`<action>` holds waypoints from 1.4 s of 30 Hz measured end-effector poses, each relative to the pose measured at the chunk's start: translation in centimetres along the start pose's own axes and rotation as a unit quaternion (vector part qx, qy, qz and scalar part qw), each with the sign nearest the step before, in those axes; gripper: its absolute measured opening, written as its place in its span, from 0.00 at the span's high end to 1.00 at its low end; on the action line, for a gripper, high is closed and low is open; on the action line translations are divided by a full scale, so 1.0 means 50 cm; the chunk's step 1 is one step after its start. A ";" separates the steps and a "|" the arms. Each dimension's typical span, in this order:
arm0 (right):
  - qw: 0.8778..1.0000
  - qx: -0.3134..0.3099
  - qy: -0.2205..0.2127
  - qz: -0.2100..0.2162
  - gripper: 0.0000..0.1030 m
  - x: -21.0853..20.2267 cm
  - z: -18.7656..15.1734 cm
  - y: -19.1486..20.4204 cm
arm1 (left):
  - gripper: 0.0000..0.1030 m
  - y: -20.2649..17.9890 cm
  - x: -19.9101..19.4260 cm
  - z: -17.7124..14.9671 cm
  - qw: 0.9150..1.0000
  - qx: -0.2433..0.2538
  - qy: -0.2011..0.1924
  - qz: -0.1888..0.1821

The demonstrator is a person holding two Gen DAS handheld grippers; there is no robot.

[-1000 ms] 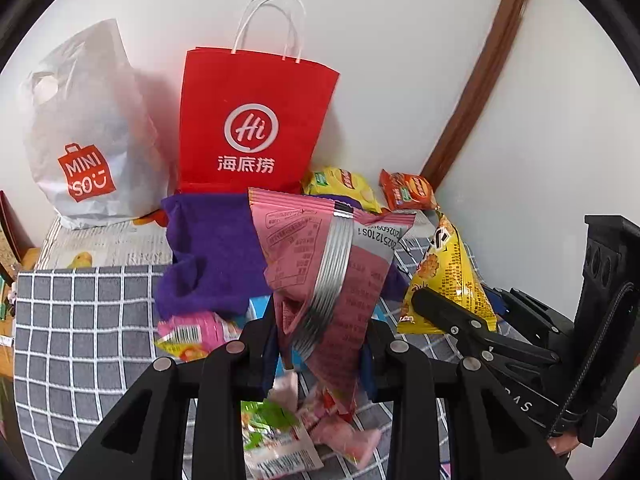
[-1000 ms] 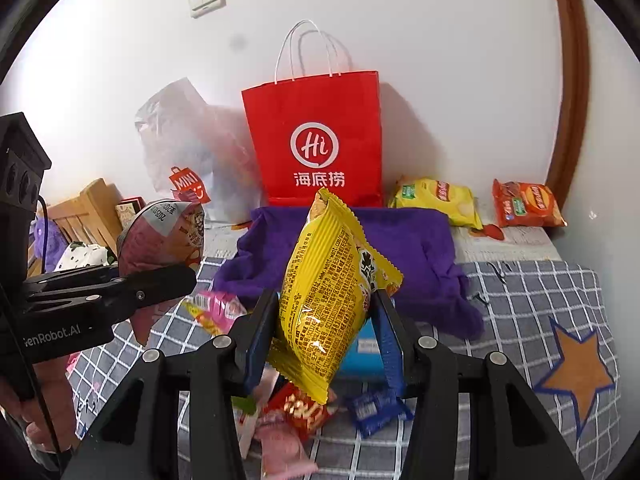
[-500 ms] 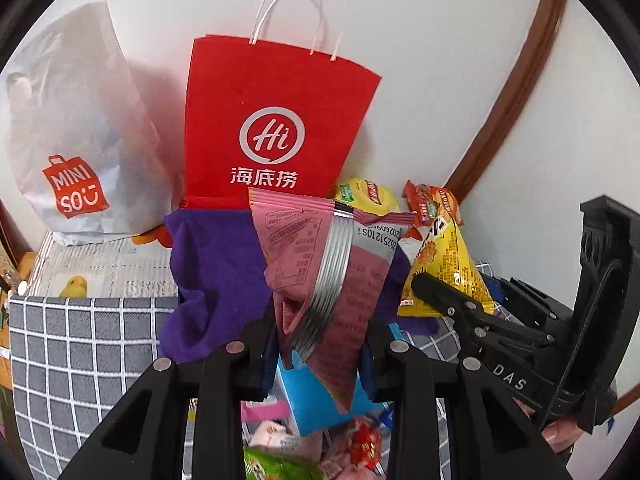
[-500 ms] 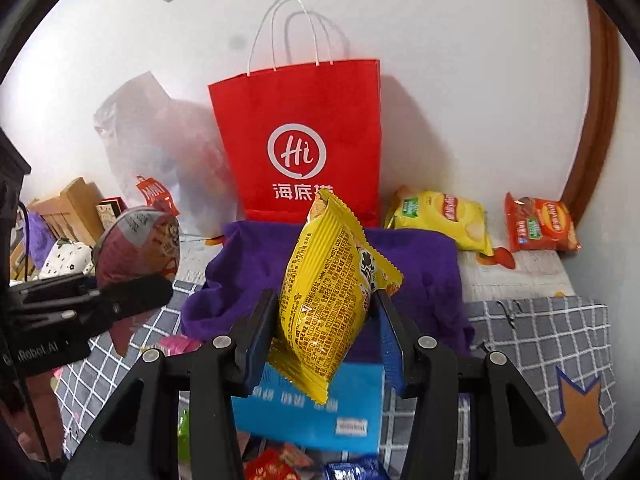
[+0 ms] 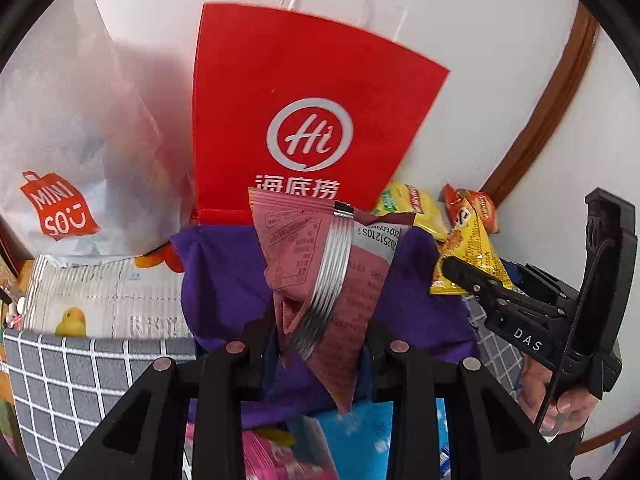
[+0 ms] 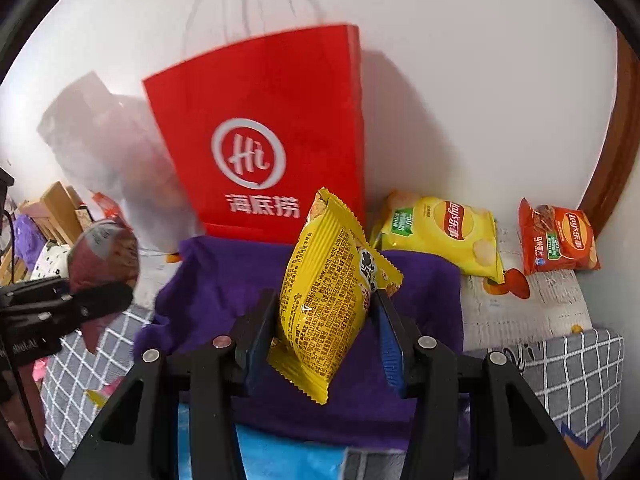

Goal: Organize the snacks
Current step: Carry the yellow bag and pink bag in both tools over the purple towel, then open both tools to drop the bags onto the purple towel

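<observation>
The left gripper is pinching a pink snack packet with a silver seam, which stands upright between its two fingers in the lower middle of the left wrist view. The right gripper is pinching a yellow snack packet in the same way, in the lower middle of the right wrist view – its jaws are wider apart, because this packet is thicker. Both packets hang above a purple cloth that lies on the table in front of a red paper bag. The red bag stands against the white wall, in the upper middle of both views. A white plastic bag with a red logo stands just beside it, at the left of the left wrist view. At the right of the right wrist view, a yellow chips bag and a red chips bag lie near the wall, apart from each other. A grey checked cloth covers the lower left of the left wrist view – a blue packet lies at the bottom edge, partly under the purple cloth. A person's hand holds the right gripper at the right edge of the left wrist view.
</observation>
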State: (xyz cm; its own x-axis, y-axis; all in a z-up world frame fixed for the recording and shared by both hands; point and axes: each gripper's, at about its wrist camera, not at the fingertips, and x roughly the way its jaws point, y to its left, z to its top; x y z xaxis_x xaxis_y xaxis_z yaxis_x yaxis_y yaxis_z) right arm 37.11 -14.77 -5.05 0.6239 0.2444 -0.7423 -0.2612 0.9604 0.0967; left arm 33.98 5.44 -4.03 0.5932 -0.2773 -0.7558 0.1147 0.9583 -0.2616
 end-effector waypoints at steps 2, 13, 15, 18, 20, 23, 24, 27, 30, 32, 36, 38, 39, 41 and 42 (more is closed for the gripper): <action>1.000 0.000 0.010 0.003 0.54 0.024 -0.002 -0.015 | 0.70 0.015 0.019 0.006 1.000 -0.008 0.005 0.004; 0.997 -0.029 0.069 0.017 0.54 0.122 -0.032 -0.057 | 0.70 0.072 0.137 -0.001 0.998 -0.033 0.054 0.017; 0.996 -0.038 0.075 0.018 0.54 0.133 -0.041 -0.060 | 0.70 0.083 0.152 -0.001 0.997 -0.036 0.066 0.020; 0.995 -0.038 0.088 0.023 0.54 0.150 -0.048 -0.066 | 0.70 0.095 0.167 -0.004 0.996 -0.042 0.070 0.018; 0.995 -0.033 0.093 0.024 0.54 0.161 -0.053 -0.069 | 0.70 0.102 0.179 -0.006 0.996 -0.047 0.076 0.013; 0.994 -0.028 0.101 0.031 0.54 0.175 -0.059 -0.071 | 0.70 0.108 0.197 -0.012 0.995 -0.060 0.084 -0.015; 0.994 -0.028 0.102 0.031 0.54 0.178 -0.060 -0.071 | 0.70 0.109 0.201 -0.013 0.994 -0.061 0.087 -0.021; 0.994 -0.026 0.108 0.026 0.54 0.191 -0.065 -0.076 | 0.70 0.111 0.210 -0.019 0.994 -0.059 0.092 -0.003; 0.993 -0.014 0.117 0.027 0.54 0.203 -0.070 -0.086 | 0.70 0.114 0.219 -0.020 0.993 -0.063 0.101 -0.003; 0.992 -0.010 0.123 0.026 0.54 0.212 -0.073 -0.087 | 0.70 0.115 0.224 -0.019 0.992 -0.063 0.105 0.001; 0.992 -0.004 0.125 0.029 0.53 0.217 -0.073 -0.091 | 0.70 0.111 0.241 -0.021 0.991 -0.064 0.116 0.009; 0.992 -0.002 0.125 0.029 0.53 0.221 -0.072 -0.093 | 0.70 0.107 0.253 -0.022 0.990 -0.071 0.125 0.012; 0.992 -0.001 0.125 0.029 0.53 0.222 -0.073 -0.094 | 0.70 0.107 0.259 -0.023 0.989 -0.073 0.129 0.008; 0.992 0.001 0.125 0.030 0.53 0.222 -0.074 -0.093 | 0.70 0.103 0.265 -0.025 0.988 -0.077 0.133 0.000; 0.992 0.001 0.126 0.030 0.53 0.221 -0.072 -0.094 | 0.70 0.102 0.267 -0.024 0.988 -0.077 0.134 0.000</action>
State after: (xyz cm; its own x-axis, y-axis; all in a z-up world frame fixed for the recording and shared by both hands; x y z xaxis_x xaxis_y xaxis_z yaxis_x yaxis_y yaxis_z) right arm 42.58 -17.05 -16.11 0.4029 0.2606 -0.8773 -0.2902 0.9455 0.1476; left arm 41.50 6.53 -16.17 0.3584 -0.3052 -0.8823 -0.0205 0.9422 -0.3343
